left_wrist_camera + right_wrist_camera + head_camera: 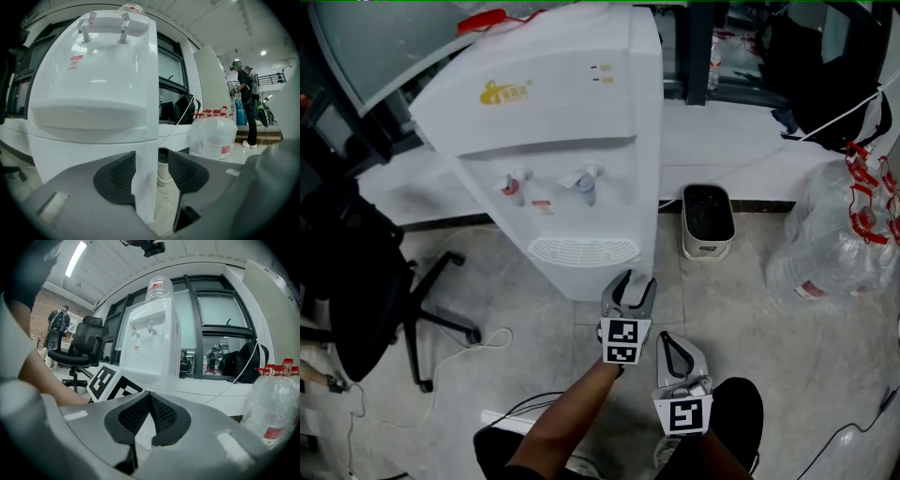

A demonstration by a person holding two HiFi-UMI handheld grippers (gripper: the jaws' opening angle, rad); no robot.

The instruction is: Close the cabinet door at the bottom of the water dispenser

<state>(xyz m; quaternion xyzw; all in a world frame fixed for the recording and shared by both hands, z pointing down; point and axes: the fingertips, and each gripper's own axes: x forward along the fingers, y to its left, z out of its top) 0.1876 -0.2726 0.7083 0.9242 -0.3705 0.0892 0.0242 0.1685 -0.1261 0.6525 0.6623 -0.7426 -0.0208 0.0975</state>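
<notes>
The white water dispenser (553,122) stands on the tiled floor in the head view; its overhanging top hides the bottom cabinet there. My left gripper (630,279) is at the base's front right corner. In the left gripper view the dispenser (93,93) fills the left half. A thin white vertical edge of the lower cabinet (145,187) stands between the open jaws of the left gripper (151,161), with a gap on its right side. My right gripper (670,339) hangs back, nearer the person, shut with nothing in it (150,397). It faces the dispenser (150,348).
A black office chair (356,281) stands at the left, with cables (487,337) on the floor. A white bin (708,220) sits right of the dispenser, large water jugs (834,234) further right. A person (246,103) stands far off. A low white ledge runs behind.
</notes>
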